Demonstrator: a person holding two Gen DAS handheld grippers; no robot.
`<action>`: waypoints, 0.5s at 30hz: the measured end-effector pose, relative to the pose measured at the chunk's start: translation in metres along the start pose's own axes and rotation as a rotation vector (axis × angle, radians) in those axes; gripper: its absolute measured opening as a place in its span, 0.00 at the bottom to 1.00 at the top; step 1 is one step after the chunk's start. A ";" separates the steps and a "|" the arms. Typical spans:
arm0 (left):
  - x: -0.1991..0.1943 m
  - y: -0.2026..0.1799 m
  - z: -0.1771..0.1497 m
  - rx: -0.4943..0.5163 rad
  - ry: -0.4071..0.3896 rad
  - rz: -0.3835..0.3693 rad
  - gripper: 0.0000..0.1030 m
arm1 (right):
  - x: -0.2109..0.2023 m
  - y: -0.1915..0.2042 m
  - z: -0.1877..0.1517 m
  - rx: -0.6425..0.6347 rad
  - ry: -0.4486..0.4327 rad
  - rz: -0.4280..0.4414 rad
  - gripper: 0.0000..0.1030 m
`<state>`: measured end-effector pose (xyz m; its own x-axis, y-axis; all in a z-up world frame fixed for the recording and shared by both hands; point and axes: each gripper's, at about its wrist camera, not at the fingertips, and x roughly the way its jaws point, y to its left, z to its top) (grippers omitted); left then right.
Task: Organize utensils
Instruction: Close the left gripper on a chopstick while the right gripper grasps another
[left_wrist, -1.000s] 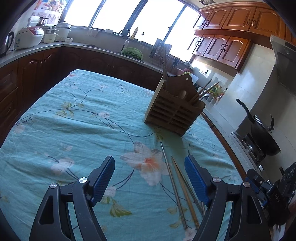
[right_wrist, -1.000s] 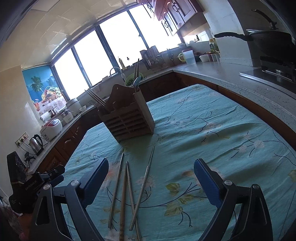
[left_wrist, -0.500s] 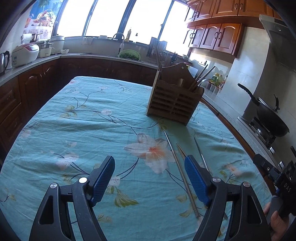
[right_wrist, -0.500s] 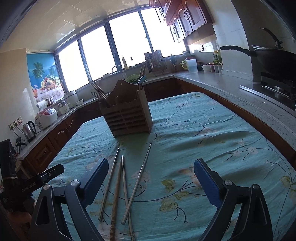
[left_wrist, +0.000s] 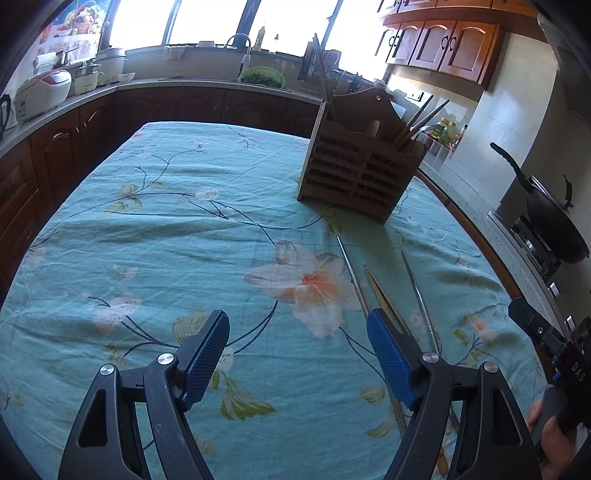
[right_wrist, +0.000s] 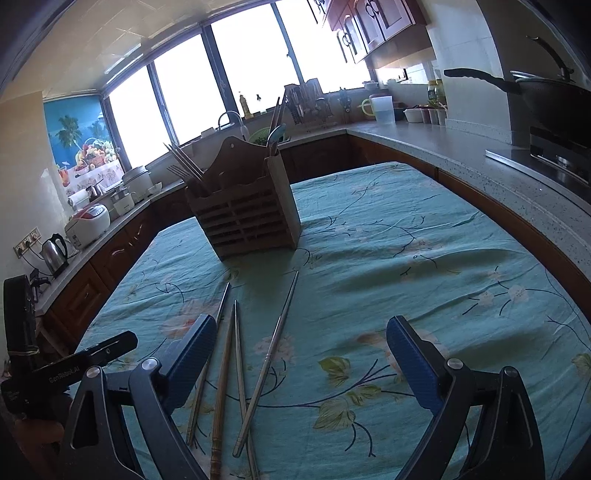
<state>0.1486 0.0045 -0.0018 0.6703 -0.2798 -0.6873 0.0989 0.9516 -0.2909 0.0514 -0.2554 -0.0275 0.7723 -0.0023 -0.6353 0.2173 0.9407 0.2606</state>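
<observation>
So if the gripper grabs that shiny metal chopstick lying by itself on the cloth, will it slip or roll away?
Probably a bit slippery: the metal chopstick looks smooth and thin. It seems round, so a nudge might roll it, though the wrinkled tablecloth should slow it. It looks stiff, unlikely to bend.

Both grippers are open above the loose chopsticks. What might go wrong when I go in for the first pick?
1. The chopsticks lie close together, some crossing near their ends; closing the right gripper there may catch two or scatter them.
2. They are thin and flat on the wrinkled tablecloth, so the fingers may pinch fabric.
3. The wooden holder already holds utensils, which could block insertion.
</observation>
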 end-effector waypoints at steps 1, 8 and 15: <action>0.004 -0.001 0.002 -0.003 0.009 -0.005 0.72 | 0.003 0.000 0.001 0.004 0.009 0.003 0.91; 0.036 -0.011 0.024 0.023 0.101 -0.039 0.53 | 0.035 0.000 0.014 0.016 0.109 0.036 0.60; 0.068 -0.019 0.043 0.037 0.156 -0.052 0.43 | 0.095 0.005 0.030 -0.013 0.241 0.041 0.36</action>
<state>0.2235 -0.0269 -0.0142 0.5412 -0.3428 -0.7678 0.1593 0.9384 -0.3066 0.1439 -0.2614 -0.0645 0.6154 0.1157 -0.7796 0.1792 0.9427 0.2814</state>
